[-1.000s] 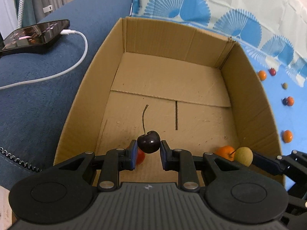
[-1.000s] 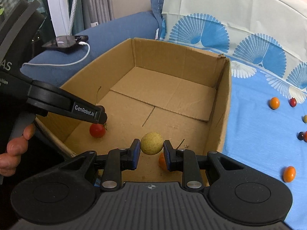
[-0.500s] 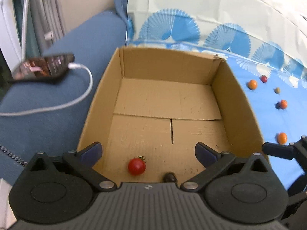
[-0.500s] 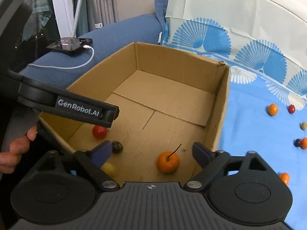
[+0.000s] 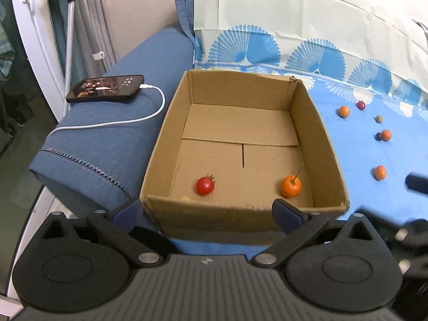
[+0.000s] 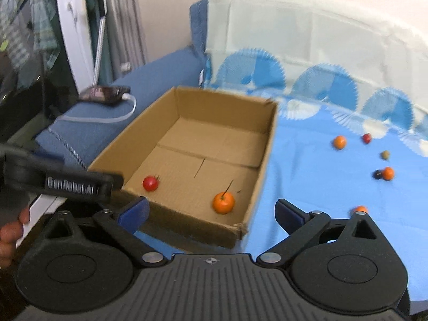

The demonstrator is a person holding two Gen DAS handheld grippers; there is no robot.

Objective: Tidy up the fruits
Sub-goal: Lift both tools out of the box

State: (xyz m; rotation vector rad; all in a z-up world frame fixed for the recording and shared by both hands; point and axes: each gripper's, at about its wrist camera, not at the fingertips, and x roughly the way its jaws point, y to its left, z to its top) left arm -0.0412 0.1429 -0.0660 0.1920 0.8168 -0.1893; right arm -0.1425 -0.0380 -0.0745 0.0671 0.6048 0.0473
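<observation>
- Cardboard is the landmark here: an open brown cardboard box (image 5: 242, 144) holds a round red cherry tomato (image 5: 205, 185) near its front wall and a round orange fruit with a stem (image 5: 291, 186) at its front right corner. A pale yellowish edge shows just behind the front wall, too hidden to identify.
- Both tools are empty. The left gripper (image 5: 208, 211) has its jaws spread wide in front of the box, holding nothing; the right gripper (image 6: 211, 210) is equally wide open and bare, at the box's front right corner.
- Loose fruit lies right of the box, well apart from it: three small orange ones such as the nearest small orange fruit (image 5: 379, 172), a dark red one (image 5: 361, 105), an olive one (image 5: 378, 118) and a dark one touching an orange neighbour.
- Likely trouble: these round pieces could roll away if a finger nudges them before closing, and the touching pair could be pinched together or knocked apart.
- The light box might slide if a gripper bumps its wall.
- The right view is blurred, so aiming could be off.
- Underfoot is a blue cloth with fan prints (image 5: 374, 203), soft and creased, so fruit may drift.
- Left of the box, a black smartphone (image 5: 105, 91) on a white charging cable (image 5: 149, 113) rests on a blue sofa arm (image 5: 107, 147); the cable could snag.
</observation>
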